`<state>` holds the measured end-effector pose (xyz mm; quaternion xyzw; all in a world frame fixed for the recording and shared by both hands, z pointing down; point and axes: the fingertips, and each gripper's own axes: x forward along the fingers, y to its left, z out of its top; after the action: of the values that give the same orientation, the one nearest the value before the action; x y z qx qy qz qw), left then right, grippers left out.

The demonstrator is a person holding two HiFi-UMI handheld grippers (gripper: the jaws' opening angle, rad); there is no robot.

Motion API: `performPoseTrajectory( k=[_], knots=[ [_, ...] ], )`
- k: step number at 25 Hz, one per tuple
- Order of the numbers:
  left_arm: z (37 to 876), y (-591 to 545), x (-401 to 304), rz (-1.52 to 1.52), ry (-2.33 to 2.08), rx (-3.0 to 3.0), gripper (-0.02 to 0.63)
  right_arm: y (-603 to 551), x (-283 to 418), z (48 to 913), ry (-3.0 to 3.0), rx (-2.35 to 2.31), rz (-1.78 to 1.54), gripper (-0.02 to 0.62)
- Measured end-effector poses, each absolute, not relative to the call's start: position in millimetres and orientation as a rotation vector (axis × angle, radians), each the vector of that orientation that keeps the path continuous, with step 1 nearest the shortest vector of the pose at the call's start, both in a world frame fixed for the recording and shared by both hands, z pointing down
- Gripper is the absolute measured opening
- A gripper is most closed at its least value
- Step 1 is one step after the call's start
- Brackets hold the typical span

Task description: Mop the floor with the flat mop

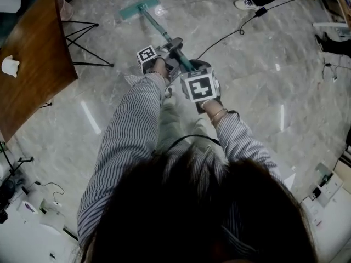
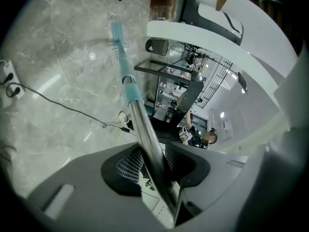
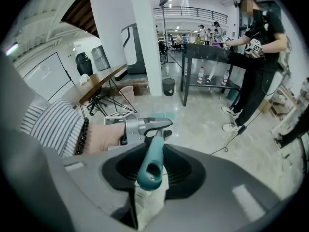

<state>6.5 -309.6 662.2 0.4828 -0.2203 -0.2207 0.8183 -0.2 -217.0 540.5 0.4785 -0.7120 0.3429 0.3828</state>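
Note:
The flat mop has a teal head (image 1: 139,7) lying flat on the grey marble floor, far ahead of me. Its pole (image 1: 160,30) slants back toward my hands. My left gripper (image 1: 171,48) is shut on the pole lower down. In the left gripper view the metal pole (image 2: 149,144) runs between the jaws of the left gripper (image 2: 157,166) out to the mop head (image 2: 117,33). My right gripper (image 1: 192,70) sits just behind it, shut on the teal handle end (image 3: 150,168). The right gripper (image 3: 152,170) view also shows the left gripper's body (image 3: 140,127) ahead.
A brown wooden table (image 1: 33,53) with black legs stands at the left, with a white cup (image 1: 10,66) on it and a pink bin (image 1: 64,7) behind it. A black cable (image 1: 230,34) crosses the floor at the right, near a person's shoe (image 1: 245,4). A power strip (image 1: 323,188) lies at the lower right.

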Motion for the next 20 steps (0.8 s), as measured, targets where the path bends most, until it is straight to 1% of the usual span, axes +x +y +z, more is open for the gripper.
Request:
performPoseTrajectory(
  k=[6,10,13,20],
  knots=[
    [657,-225,41,-0.475,-0.467,1.023,0.144,-135,35,529,-1.860,1.270,0.876,0.110],
    [637,-160,78,-0.512,-0.408,1.004,0.144,-70,69,515,-1.887,1.261,0.831,0.110],
    [626,-104,104,-0.484,-0.361,0.998,0.143,-16,91,512,-1.881,1.270,0.823,0.110],
    [619,6,137,-0.531,-0.371,0.981,0.143,94,124,503,-1.904,1.288,0.838,0.110]
  ],
)
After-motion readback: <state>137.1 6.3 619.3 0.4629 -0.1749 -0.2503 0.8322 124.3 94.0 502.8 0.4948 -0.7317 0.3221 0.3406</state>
